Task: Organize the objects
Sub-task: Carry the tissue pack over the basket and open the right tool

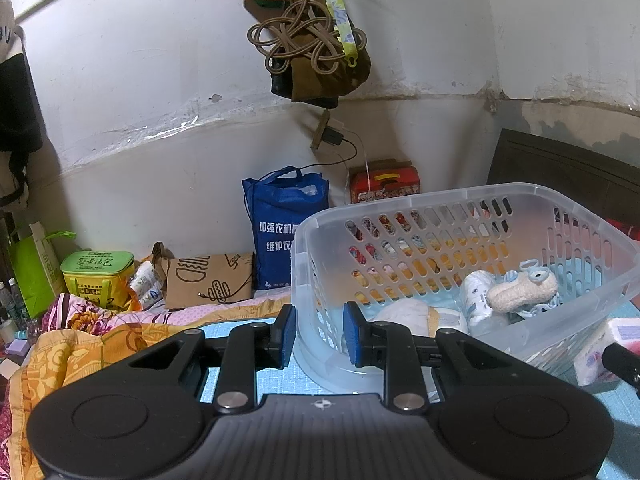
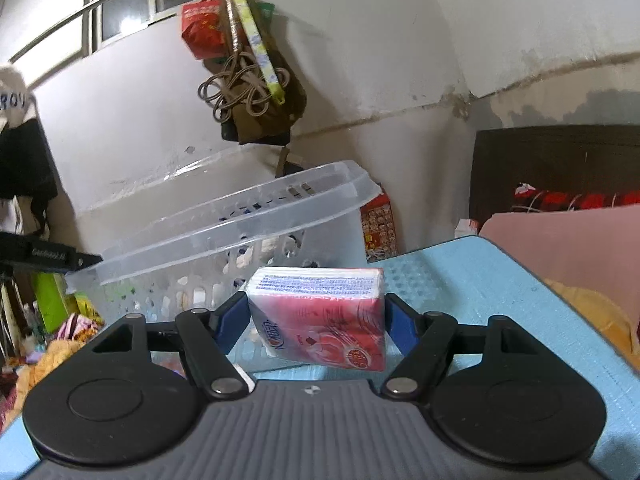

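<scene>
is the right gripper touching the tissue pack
Touching. The right wrist view shows the tissue pack wedged between the right gripper, both blue pads pressed against its sides.

Basket [image 2: 240,216] rim blocks tissue pack's [image 2: 320,312] path.

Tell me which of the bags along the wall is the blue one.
The blue fabric tote bag with white lettering, standing upright behind the clear plastic basket. The brown paper bag left of it lies flat; the green bag stands far left.
</scene>
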`<state>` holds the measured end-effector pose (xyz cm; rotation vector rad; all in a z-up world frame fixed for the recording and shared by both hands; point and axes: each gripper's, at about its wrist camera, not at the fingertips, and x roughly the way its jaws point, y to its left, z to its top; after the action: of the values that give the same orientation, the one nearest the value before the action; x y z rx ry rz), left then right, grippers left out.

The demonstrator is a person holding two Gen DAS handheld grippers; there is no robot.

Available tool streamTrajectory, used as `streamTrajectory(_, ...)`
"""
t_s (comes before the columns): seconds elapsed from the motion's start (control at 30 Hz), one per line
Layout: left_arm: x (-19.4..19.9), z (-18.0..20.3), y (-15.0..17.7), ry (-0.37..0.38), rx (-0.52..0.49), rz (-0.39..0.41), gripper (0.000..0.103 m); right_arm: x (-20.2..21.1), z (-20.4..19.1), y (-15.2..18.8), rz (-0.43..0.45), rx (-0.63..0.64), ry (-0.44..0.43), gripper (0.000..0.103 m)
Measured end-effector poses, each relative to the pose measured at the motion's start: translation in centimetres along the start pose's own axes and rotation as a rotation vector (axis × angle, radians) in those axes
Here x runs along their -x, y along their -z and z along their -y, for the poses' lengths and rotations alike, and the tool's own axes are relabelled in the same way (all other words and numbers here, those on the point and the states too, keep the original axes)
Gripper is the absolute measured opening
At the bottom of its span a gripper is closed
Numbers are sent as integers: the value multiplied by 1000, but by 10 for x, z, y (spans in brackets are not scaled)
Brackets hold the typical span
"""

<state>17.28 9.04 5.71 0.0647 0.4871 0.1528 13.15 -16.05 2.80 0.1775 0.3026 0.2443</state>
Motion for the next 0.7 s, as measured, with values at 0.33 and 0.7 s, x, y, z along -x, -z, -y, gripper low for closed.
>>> streamTrajectory(0.33,0,0,0,6,-1,1,29,60,-20,-24,130,125,-37,75)
streamTrajectory(0.7,0,1,0,4,-4,0,29,31,-57,-92,139,273,-63,75)
